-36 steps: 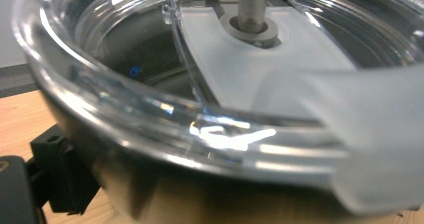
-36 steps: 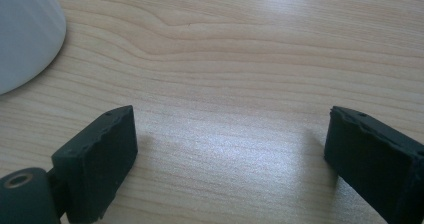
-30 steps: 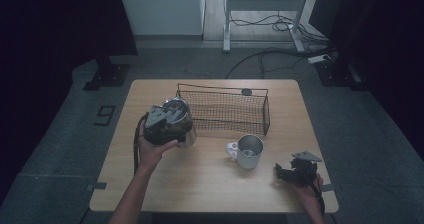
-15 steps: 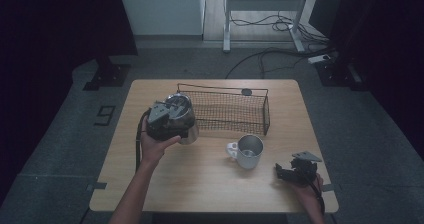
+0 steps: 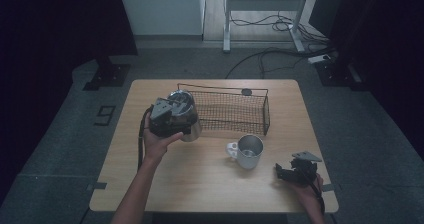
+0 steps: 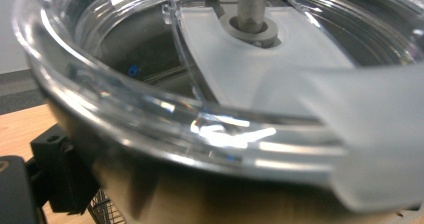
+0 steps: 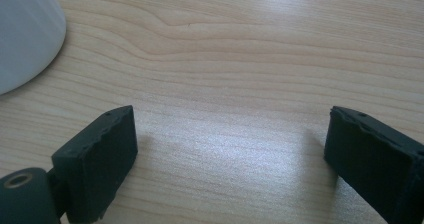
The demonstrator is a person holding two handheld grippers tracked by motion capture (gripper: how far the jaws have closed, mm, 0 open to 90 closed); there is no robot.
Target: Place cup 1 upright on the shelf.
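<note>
High view: left gripper (image 5: pixel 172 118) grips a steel tumbler (image 5: pixel 192 129) at the wire basket (image 5: pixel 235 111)'s left end, raised off the surface (image 5: pixel 200 174). Left gripper view adds the tumbler's clear lid (image 6: pixel 210 109) w/ slider, close up. Mid-surface: metal mug (image 5: pixel 247 151). Right gripper (image 5: pixel 295 171) rests near the right edge; right gripper view shows jaws wide apart, nothing between.

basket (image 5: pixel 230 111) back-centre on table (image 5: pixel 200 184) | mug (image 5: pixel 248 151) before it
</note>
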